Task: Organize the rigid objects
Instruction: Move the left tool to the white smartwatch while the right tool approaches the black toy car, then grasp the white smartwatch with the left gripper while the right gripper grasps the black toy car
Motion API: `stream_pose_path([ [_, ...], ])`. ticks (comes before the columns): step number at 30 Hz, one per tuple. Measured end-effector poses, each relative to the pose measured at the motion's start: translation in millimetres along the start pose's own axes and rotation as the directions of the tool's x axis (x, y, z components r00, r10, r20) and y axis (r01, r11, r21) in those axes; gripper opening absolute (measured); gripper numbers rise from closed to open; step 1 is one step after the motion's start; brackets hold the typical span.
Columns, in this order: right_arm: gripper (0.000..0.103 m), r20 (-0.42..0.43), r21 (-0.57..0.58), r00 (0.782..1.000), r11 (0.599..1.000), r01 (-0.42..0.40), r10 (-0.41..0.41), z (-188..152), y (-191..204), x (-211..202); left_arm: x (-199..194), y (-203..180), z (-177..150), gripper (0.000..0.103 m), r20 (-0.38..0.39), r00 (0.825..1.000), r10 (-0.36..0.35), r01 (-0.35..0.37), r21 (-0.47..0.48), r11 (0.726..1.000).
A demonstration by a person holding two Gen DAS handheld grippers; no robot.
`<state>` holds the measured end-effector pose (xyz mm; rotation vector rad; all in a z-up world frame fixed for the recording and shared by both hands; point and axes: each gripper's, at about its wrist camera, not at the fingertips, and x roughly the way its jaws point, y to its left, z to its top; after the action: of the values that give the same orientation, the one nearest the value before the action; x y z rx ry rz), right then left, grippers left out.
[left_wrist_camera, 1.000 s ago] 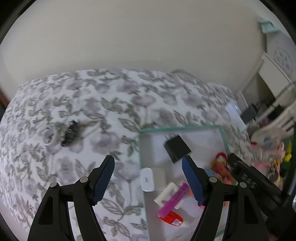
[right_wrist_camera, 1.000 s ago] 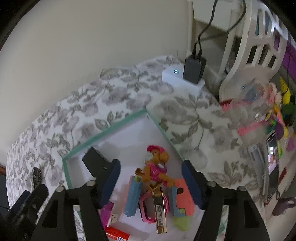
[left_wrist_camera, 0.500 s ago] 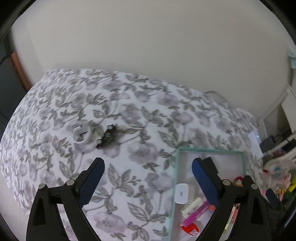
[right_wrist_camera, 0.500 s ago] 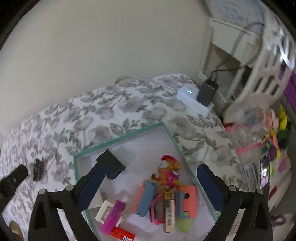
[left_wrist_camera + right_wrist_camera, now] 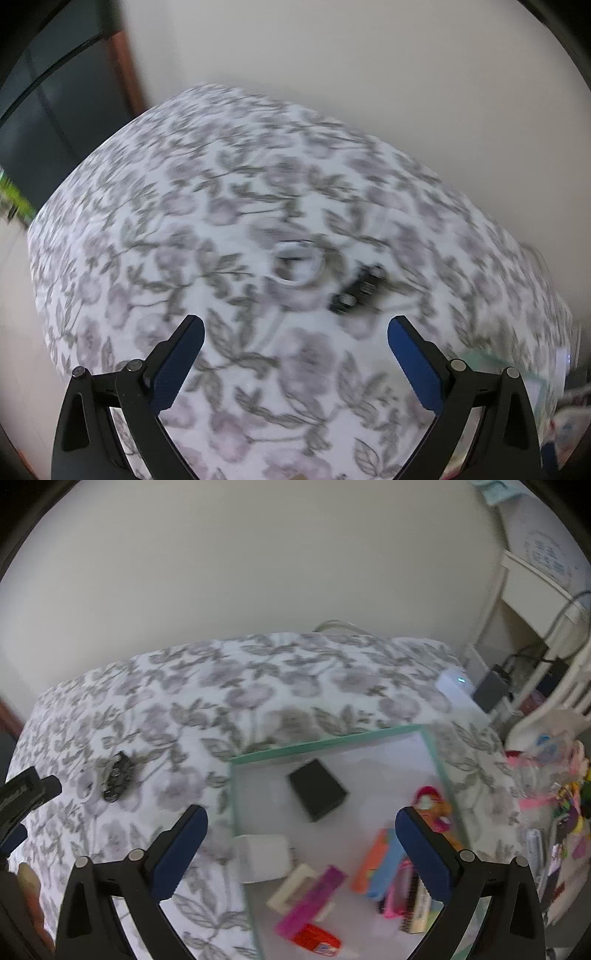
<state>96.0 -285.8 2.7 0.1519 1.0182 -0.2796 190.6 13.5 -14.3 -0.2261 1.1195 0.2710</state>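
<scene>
A white ring (image 5: 297, 267) and a small black object (image 5: 354, 291) lie side by side on the floral bedspread (image 5: 184, 229), blurred in the left wrist view. My left gripper (image 5: 295, 325) hangs just short of them, its jaws opening with nothing between them. In the right wrist view, my right gripper (image 5: 301, 814) stands open and empty over the near left part of a green-rimmed tray (image 5: 325, 742). The tray holds a black box (image 5: 317, 790), a white case (image 5: 264, 856), a magenta stick (image 5: 310, 901), a red tube (image 5: 317, 943) and a toy figure (image 5: 430, 805). The black object (image 5: 116, 775) lies left of the tray.
A white power block (image 5: 456, 686) with a lit dot and a black charger (image 5: 491, 690) sit at the bed's far right corner. White furniture and bright toy clutter (image 5: 561, 797) crowd the right side. A dark doorway (image 5: 55, 110) is at the left, a plain wall behind.
My left gripper has swung left from over the tray to the ring and black object. The right gripper shifted left across the tray. Both pairs of jaws have widened.
</scene>
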Motion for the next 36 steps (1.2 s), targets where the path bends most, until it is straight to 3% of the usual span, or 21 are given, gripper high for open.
stream_pose_path([
  [11,0.103,-0.031,-0.103,0.993,0.988,-0.116,0.113,-9,59,4,22,80,21,0.100,-0.029,0.998,0.057,-0.062,-0.178,0.982],
  [21,0.103,-0.074,-0.193,0.988,0.970,-0.149,0.137,-20,104,20,31,94,28,0.100,-0.046,0.997,0.062,-0.069,-0.172,0.983],
  [36,0.103,-0.097,-0.138,0.977,0.970,-0.200,0.188,-9,114,63,61,93,42,0.100,-0.073,0.997,-0.022,0.012,-0.133,0.991],
])
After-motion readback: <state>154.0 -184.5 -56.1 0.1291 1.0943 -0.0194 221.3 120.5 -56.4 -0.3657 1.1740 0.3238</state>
